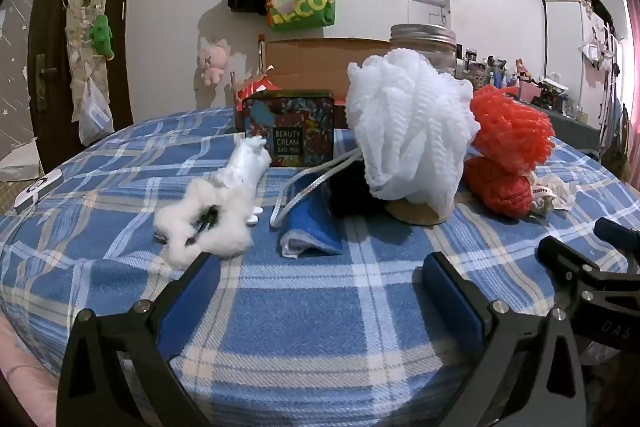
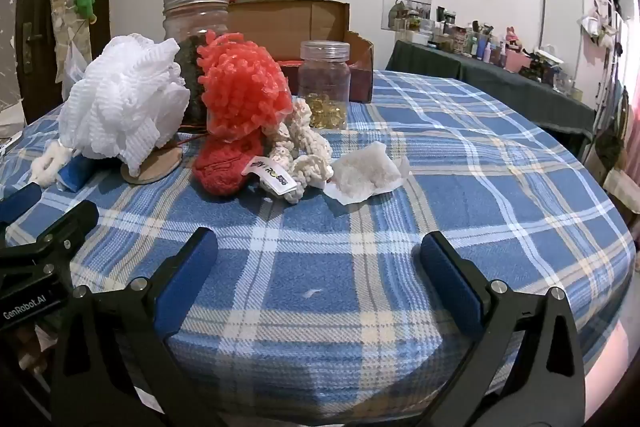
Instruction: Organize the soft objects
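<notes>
Both grippers' fingers (image 1: pixel 188 291) (image 2: pixel 448 279) gape empty over plaid blanket (image 2: pixel 320 307), short of white loofah (image 1: pixel 408 131).

A woven blue plaid cloth (image 2: pixel 440 155) covers the desk, matt and slightly fuzzy. The white bath pouf (image 1: pixel 408 131) and the orange one (image 2: pixel 244 95) are crinkled plastic mesh. The clear jar (image 2: pixel 325 83) looks glossy; the tin (image 1: pixel 289 125) shines with printed metal.

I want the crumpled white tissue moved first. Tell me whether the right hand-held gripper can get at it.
Probably yes. The right hand-held gripper is open, and only bare plaid blanket lies between it and the crumpled white tissue, whose near side is uncovered.
</notes>
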{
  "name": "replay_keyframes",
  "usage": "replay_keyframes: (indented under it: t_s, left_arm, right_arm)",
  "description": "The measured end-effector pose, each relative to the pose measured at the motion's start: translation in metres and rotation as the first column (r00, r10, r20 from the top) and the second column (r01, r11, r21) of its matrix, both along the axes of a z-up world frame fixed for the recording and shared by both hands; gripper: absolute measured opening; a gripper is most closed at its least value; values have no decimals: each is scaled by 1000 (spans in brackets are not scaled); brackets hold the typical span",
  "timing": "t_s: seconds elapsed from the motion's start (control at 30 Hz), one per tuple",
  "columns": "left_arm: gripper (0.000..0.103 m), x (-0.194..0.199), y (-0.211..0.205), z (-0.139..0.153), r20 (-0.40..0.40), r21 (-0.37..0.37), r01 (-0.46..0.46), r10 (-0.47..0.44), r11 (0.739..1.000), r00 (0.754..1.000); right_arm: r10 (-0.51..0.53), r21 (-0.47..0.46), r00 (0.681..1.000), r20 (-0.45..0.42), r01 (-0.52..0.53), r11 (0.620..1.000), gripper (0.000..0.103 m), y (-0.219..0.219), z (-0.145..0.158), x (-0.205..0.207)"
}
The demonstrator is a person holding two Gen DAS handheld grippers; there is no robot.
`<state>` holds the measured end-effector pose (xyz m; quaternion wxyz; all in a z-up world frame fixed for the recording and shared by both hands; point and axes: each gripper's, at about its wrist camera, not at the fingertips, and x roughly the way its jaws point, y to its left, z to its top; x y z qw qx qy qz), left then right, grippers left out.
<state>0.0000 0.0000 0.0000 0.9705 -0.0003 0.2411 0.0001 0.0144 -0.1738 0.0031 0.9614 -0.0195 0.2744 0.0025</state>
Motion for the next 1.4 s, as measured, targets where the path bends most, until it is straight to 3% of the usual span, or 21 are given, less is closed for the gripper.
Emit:
replay_keyframes:
  t_s: [1.4]
  left_arm:
    - [103, 0, 0, 0, -10, -4, 0, -1, 1000, 1000]
  right_arm:
    - [0, 8, 1000, -6, 1, 1000, 103, -1, 0, 1]
